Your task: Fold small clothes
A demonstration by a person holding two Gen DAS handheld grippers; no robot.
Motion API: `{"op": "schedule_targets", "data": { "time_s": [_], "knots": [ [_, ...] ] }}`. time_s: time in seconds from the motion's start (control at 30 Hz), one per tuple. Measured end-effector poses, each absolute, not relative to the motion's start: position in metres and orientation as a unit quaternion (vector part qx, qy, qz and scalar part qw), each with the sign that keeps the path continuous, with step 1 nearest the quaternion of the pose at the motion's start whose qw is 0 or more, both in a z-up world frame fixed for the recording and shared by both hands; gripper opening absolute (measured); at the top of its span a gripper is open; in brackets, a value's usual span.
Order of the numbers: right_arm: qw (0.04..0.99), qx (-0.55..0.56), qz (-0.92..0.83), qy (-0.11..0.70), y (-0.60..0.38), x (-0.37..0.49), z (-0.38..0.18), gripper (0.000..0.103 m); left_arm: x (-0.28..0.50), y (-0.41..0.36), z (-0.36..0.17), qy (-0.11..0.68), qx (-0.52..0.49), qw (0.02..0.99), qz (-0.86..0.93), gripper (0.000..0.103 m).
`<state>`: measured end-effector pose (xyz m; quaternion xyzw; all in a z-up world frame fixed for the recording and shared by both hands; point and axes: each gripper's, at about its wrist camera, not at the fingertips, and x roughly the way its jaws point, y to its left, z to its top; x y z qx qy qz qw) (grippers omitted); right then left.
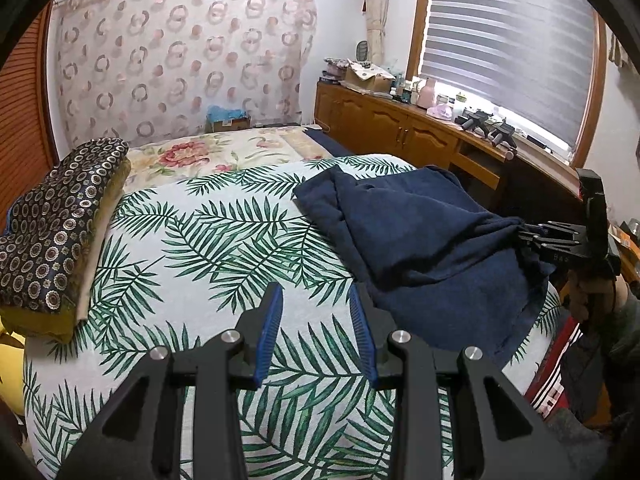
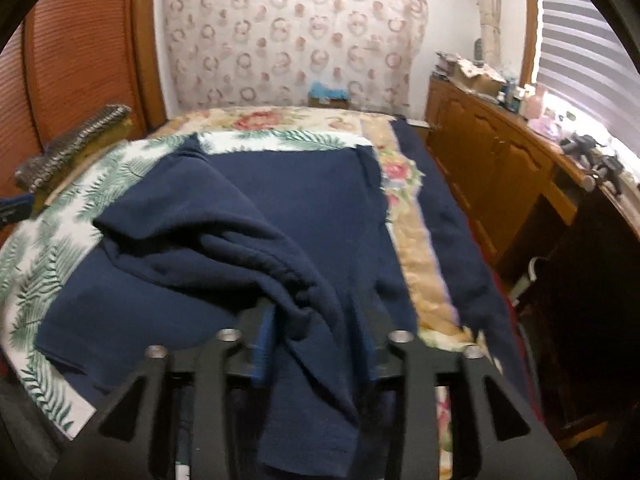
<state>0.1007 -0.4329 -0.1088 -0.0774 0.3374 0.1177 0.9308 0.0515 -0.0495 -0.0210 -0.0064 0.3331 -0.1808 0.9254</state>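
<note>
Navy garment (image 1: 420,240): soft dark-blue cloth, partly folded over itself, lying on the right half of the bed; its near right edge is bunched and lifted.

Right gripper (image 2: 316,344): fingers (image 2: 262,344) pinching that bunched edge; the cloth fills the gap between them and drapes down over the near side. From the left wrist view the same gripper (image 1: 528,236) sits at the garment's right edge, cloth gathered at its tips.

Left gripper (image 1: 316,332): fingers (image 1: 270,332) spread with blue pads showing, nothing between them, held above bare bedspread just left of the garment's near edge, not touching it.

Leaf-print bedspread (image 1: 200,240): white with green fronds, under the garment.

Floral cover (image 1: 192,156): beyond it, far end of the bed.

Patterned folded cushion (image 1: 52,236): left edge of the bed, well apart from the garment.

Wooden cabinet (image 1: 380,128): right side under the window, cluttered top.
</note>
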Motion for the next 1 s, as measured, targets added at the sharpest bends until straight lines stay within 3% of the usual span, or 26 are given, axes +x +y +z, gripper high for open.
{"op": "schedule_targets", "data": {
  "time_s": [0.2,0.37,0.63,1.0],
  "knots": [
    [0.935,-0.069,0.129,0.324,-0.443,0.096,-0.095,0.052,0.051,-0.051,-0.024,0.336,-0.006,0.925,-0.18,0.033],
    [0.939,-0.075,0.158,0.297,-0.426,0.094,-0.075,0.065,0.051,-0.052,-0.026,0.336,-0.006,0.925,-0.179,0.033],
    [0.921,-0.104,0.234,0.292,-0.356,0.113,-0.074,0.068,0.051,-0.052,-0.028,0.336,-0.005,0.925,-0.174,0.033],
    [0.865,-0.145,0.322,0.357,-0.265,0.142,-0.112,0.069,0.051,-0.051,-0.032,0.34,-0.008,0.924,-0.174,0.033]
  ]
}}
